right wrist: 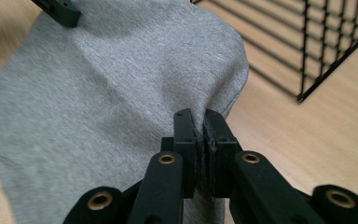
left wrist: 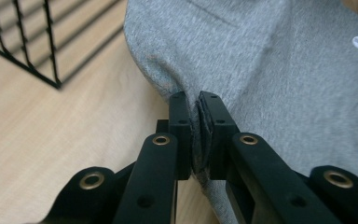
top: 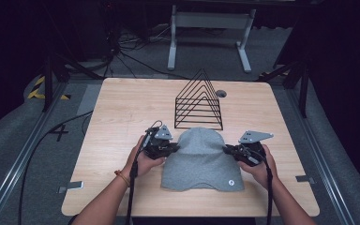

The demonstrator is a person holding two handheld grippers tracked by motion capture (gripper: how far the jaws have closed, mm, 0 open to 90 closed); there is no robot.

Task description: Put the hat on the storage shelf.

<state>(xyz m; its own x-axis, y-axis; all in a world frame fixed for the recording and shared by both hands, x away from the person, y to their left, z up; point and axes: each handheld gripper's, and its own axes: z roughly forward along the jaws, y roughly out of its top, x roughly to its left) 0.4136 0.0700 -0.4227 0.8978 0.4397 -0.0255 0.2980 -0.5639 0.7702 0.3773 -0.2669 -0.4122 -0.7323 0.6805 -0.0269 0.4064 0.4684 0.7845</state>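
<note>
your left gripper (left wrist: 196,100) and right gripper (right wrist: 200,116) each pinch an edge of the grey beanie (top: 200,157) — jaws clamped on fabric — near the black wire rack (top: 198,101).

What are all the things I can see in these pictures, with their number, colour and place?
grey hat: one, grey with a small white round mark near its front edge, lying on the table between the two grippers.
wire rack: one, black, triangular, standing on the table just behind the hat.
table: one, light wood, with a small round hole near its far edge.
metal stand: one, pale grey, on the floor behind the table.
cables: several, black, on the floor behind and left of the table.
left gripper: one, black, shut on the hat's left edge.
right gripper: one, black, shut on the hat's right edge.
hands: two, each holding a gripper.
</note>
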